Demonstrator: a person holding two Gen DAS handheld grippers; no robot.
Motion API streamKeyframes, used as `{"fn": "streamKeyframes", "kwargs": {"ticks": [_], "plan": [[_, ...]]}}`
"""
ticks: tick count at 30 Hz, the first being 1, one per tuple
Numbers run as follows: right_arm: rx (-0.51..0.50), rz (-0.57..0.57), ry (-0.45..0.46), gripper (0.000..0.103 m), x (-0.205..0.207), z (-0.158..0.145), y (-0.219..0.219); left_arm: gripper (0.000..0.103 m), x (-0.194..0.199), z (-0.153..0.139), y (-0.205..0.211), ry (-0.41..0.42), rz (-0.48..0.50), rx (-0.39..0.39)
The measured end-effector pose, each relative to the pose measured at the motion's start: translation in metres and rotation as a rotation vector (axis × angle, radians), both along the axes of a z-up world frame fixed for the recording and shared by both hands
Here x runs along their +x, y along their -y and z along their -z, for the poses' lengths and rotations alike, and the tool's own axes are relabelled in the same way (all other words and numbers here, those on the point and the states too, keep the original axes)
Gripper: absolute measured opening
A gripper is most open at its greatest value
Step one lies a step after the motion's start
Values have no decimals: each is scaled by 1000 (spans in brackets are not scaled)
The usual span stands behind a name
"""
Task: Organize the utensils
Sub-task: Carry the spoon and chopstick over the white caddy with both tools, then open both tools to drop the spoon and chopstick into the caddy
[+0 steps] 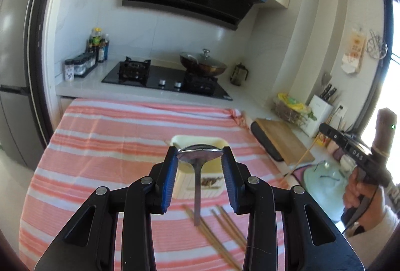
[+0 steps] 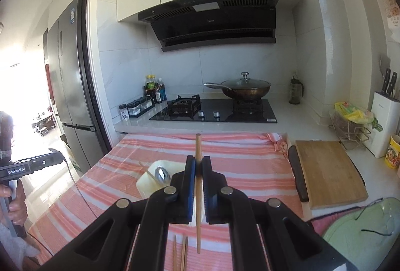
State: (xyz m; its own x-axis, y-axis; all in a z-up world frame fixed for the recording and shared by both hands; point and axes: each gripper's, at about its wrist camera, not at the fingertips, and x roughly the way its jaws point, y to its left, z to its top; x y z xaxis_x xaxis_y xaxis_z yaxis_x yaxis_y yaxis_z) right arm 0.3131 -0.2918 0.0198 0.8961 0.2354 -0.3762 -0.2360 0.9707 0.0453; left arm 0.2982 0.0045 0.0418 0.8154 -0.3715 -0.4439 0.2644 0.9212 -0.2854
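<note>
Left wrist view: the left gripper (image 1: 199, 154) clamps a metal spoon (image 1: 197, 158) by the rims of its bowl at centre frame, blue pads pressing both sides, the handle hanging down toward the lower middle over loose wooden chopsticks (image 1: 220, 233) that lie on the striped pink cloth (image 1: 105, 146). Just beyond the spoon stands a cream utensil holder (image 1: 200, 141), its ribbed front showing between the fingers. At far right a hand (image 1: 360, 193) grips the handle of the other tool, a thin chopstick slanting down from it. Right wrist view: the right gripper (image 2: 198, 166) is closed tight on a single chopstick (image 2: 198, 186), which stands nearly upright through the middle of the frame, its top above the fingertips and its lower end hanging above the cloth, where two more chopsticks lie at bottom centre. Left of the fingers sits the cream holder with another spoon (image 2: 162, 174) and a chopstick inside it. At left edge a hand (image 2: 15, 203) holds the left tool. Behind, in both views, a lidded wok (image 2: 246, 90) rests on the black gas hob (image 2: 215, 111) under the range hood; a wooden cutting board (image 2: 327, 171) lies at right
</note>
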Motion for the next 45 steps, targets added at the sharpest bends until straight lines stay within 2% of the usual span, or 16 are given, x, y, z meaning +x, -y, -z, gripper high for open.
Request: {"fn": "streamKeyframes", "kwargs": {"ticks": [6, 9, 13, 18, 22, 24, 25, 26, 27, 29, 32, 34, 39, 43, 45], "plan": [[25, 1, 172, 6, 37, -25, -25, 35, 52, -19, 9, 79, -65, -43], [12, -12, 183, 6, 63, -16, -37, 35, 84, -6, 17, 55, -87, -47], [-13, -42, 83, 6, 104, 18, -50, 35, 124, 28, 29, -48, -89, -23], [-17, -87, -160, 6, 155, 71, -56, 35, 164, 76, 44, -234, -61, 37], [-29, -104, -296, 6, 176, 103, -63, 36, 173, 103, 50, -328, -51, 33], [-18, -98, -323, 10, 181, 111, -64, 39, 173, 108, 51, -347, -53, 25], [-1, -94, -328, 19, 181, 113, -63, 47, 170, 108, 50, -347, -50, 18], [24, -90, -327, 35, 179, 113, -61, 51, 166, 107, 49, -345, -45, 17], [47, -87, -317, 41, 174, 111, -57, 60, 159, 105, 46, -338, -44, 22], [53, -76, -301, 43, 161, 109, -51, 67, 145, 103, 41, -322, -37, 55], [-9, -69, -303, 45, 123, 114, -40, 78, 103, 104, 29, -317, -28, 129], [-72, -62, -312, 49, 88, 130, -28, 93, 66, 115, 21, -321, -24, 164], [-232, 22, -393, 50, -4, 201, 10, 95, -14, 183, 16, -410, -43, 191], [-266, 101, -470, 50, -57, 245, 33, 95, -33, 225, 19, -474, -93, 154], [-271, 120, -481, 50, -72, 258, 37, 95, -35, 236, 24, -463, -118, 167]]}}
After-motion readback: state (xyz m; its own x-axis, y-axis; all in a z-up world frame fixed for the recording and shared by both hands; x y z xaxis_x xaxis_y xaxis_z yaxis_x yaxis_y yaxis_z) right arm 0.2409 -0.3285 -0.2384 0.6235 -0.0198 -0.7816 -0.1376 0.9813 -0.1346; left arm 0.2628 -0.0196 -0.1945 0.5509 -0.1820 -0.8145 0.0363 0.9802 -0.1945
